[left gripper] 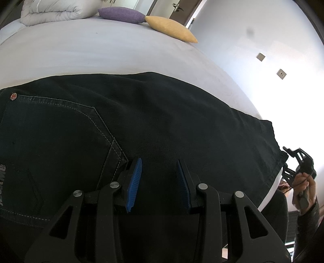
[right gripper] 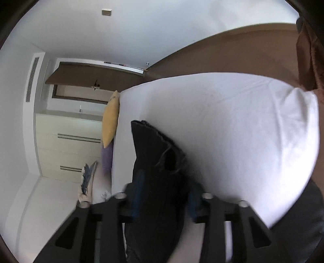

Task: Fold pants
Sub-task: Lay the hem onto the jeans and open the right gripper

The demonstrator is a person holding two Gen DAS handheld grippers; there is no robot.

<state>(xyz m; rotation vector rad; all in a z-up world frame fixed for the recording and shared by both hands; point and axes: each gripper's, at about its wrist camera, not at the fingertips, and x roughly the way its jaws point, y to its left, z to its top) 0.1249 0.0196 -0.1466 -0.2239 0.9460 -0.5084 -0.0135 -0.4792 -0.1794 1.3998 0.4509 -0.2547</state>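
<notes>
Dark denim pants (left gripper: 154, 121) lie flat across the white bed (left gripper: 101, 52), back pocket at the left. My left gripper (left gripper: 159, 161) hovers just above them near the pocket's corner, jaws open, blue pads (left gripper: 134, 182) apart and empty. My right gripper (left gripper: 299, 161) shows at the pants' hem end at the right. In the right wrist view the right gripper (right gripper: 165, 194) has the bunched hem of the pants (right gripper: 156, 153) between its blurred fingers; its jaws stand wide and I cannot tell whether they clamp the cloth.
A folded white duvet (left gripper: 50, 11), a purple cushion (left gripper: 121, 14) and a yellow cushion (left gripper: 172, 28) lie at the bed's head. A white wall (left gripper: 263, 50) runs along the right. Cream drawers (right gripper: 68, 145) stand beyond the bed.
</notes>
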